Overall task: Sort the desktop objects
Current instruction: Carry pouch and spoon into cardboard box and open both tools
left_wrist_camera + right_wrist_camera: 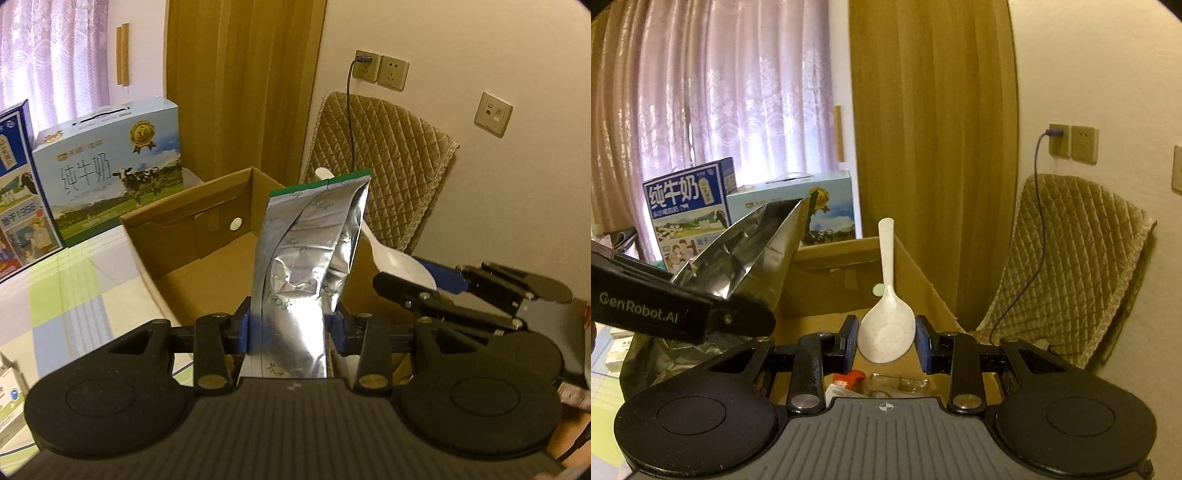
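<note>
A home room. Lace curtains [713,110], milk cartons [114,162] on a checked tablecloth [74,291], a quilted chair cover [1067,258]

Silver foil pouch [303,273] with green top edge; white rice paddle [886,325]; brown cardboard box [192,258]; tan diamond-quilted cushion [391,170] behind the box.

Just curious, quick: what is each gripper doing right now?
Left gripper: closed on a foil pouch.
Right gripper: closed on a white spoon.
</note>
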`<state>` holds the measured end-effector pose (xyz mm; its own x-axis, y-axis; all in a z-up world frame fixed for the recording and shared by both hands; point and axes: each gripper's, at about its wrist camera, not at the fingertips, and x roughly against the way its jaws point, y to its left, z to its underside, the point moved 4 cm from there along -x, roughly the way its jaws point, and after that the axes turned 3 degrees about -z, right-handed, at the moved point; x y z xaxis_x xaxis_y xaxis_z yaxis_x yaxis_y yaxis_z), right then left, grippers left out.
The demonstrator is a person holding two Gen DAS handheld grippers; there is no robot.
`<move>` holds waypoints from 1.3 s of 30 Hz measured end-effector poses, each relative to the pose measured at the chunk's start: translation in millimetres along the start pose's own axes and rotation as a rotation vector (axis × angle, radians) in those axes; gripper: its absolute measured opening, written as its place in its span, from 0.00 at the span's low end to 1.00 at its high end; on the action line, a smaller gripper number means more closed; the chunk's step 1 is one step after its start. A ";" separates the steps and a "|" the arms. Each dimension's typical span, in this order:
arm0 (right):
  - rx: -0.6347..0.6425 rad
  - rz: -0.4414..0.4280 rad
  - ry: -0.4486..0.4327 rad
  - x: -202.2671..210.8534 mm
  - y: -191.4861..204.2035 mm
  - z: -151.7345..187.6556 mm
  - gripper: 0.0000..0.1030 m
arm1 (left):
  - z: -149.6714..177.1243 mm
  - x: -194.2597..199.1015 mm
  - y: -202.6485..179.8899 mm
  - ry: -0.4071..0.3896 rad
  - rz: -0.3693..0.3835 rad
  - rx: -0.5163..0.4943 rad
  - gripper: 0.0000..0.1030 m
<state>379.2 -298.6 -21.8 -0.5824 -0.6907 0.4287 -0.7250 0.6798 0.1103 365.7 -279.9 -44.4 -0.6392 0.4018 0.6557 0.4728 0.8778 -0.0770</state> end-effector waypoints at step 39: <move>0.013 -0.031 0.092 -24.4 21.6 13.3 0.35 | 39.3 37.8 59.4 -0.015 -0.108 0.076 0.42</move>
<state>372.9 -270.4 -41.8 -0.5237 -0.6856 0.5058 -0.7474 0.6546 0.1135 345.8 -202.3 -53.7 -0.6932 0.3068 0.6521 0.3536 0.9333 -0.0632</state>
